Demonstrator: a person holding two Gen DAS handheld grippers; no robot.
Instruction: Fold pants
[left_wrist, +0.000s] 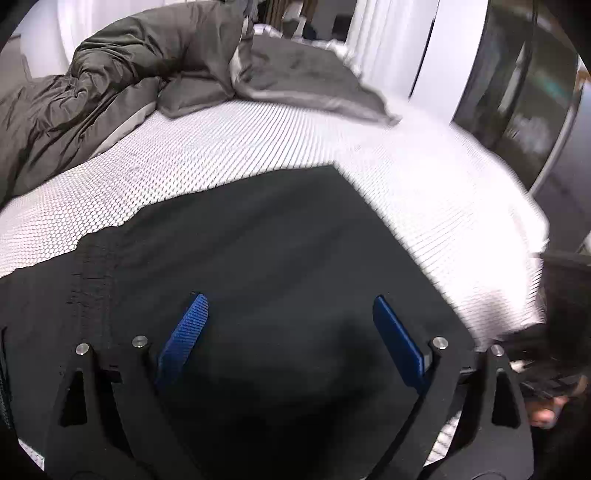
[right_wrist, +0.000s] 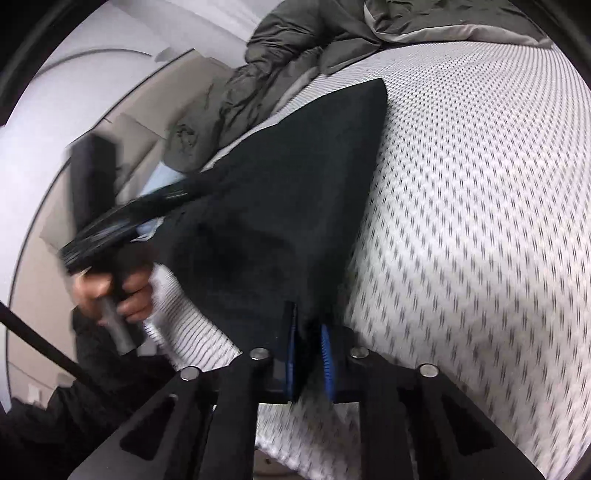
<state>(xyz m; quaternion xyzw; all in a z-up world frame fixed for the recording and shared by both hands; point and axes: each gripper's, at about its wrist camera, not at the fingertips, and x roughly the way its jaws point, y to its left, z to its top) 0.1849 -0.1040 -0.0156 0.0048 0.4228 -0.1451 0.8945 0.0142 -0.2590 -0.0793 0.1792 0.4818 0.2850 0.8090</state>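
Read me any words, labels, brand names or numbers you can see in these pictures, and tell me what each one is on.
None can be read.
Black pants: no label or print shows.
White mattress cover: only a dot pattern.
Grey duvet: plain.

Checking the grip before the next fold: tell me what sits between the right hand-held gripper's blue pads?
A bunched edge of the black pants sits pinched there, in the right hand-held gripper; this shows in the right wrist view.

Bright, even indoor light washed the white mattress (left_wrist: 424, 206) toward glare at three o'clock. Motion blur smeared both views, worst on the hand (right_wrist: 110, 295) at nine o'clock. Fisheye curved every edge; black vignette ringed the corners.
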